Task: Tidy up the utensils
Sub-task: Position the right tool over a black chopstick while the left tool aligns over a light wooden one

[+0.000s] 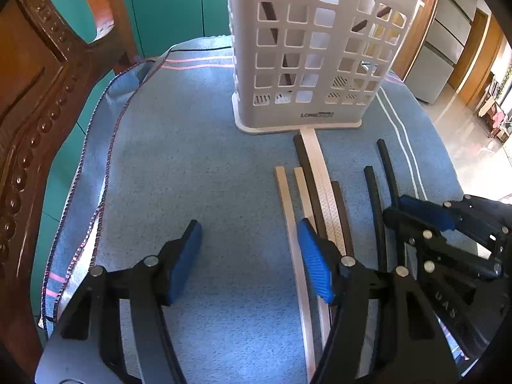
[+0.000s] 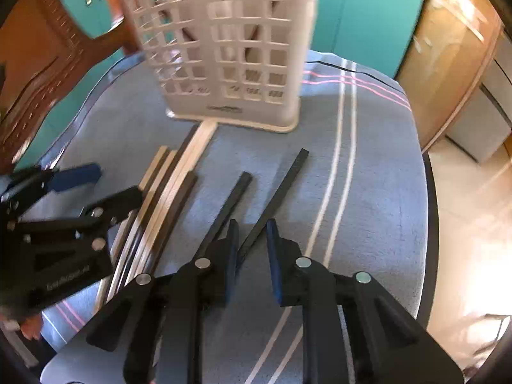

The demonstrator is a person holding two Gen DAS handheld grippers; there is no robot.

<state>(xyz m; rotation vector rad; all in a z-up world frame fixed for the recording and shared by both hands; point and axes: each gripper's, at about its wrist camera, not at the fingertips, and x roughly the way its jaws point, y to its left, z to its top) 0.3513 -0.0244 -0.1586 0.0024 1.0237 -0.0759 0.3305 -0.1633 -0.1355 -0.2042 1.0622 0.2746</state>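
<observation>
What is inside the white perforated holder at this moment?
Through the holes of the white holder, a few dark sticks lean at an angle inside. How many there are, and what rests at the bottom, is hidden by the walls.

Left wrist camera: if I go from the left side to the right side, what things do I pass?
Carved wooden chair → blue towel's folded edge → left gripper → two separate black chopsticks → right gripper.
</observation>
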